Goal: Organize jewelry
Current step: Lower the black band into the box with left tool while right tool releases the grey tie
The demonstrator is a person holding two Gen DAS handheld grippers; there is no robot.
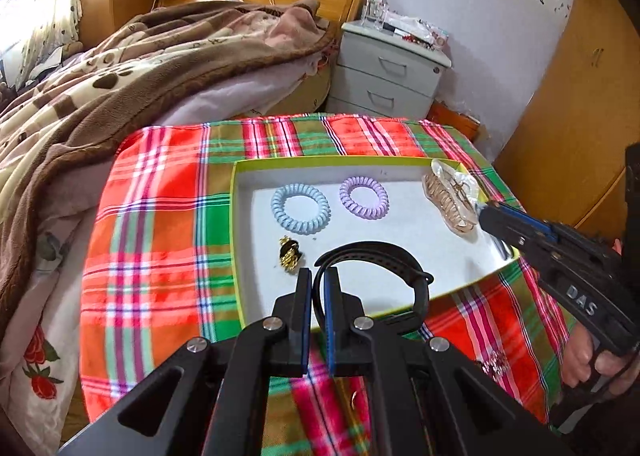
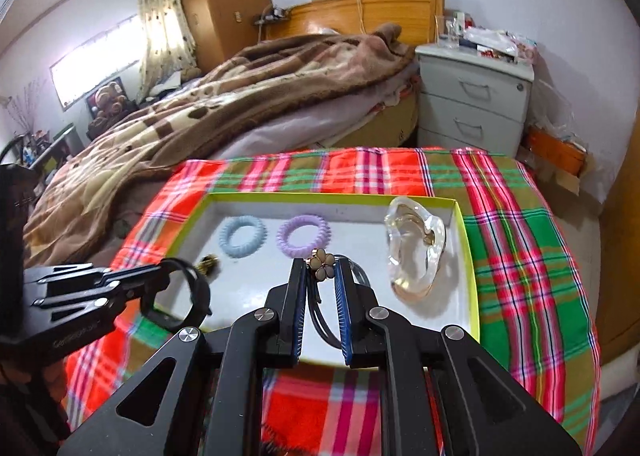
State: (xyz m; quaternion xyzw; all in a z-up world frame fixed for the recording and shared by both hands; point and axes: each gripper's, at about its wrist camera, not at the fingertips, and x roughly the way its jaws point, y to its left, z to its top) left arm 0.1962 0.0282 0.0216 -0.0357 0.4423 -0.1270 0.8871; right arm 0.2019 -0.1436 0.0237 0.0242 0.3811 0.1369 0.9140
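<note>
Two claws are working over a shallow white cardboard tray with a lime-green rim (image 1: 236,216), which is sitting on a table covered in a red, green and orange plaid cloth (image 1: 160,216). At the left, the left claw (image 1: 319,276) is pinching the strap of a black rubber watch band (image 1: 384,252), its loop hanging over the tray's near edge. Just left of it, a small gold ornament (image 1: 289,253) is lying on the tray floor. Farther back, a pale blue spiral hair tie (image 1: 300,208) and a lilac spiral hair tie (image 1: 363,198) are lying side by side, apart. To the right, a clear amber-tinted plastic hair claw clip (image 2: 414,252) is resting in the tray's far right corner. The right claw (image 2: 323,268) is gripping a black elastic hair tie with a beige flower charm (image 2: 323,263) above the tray.
</note>
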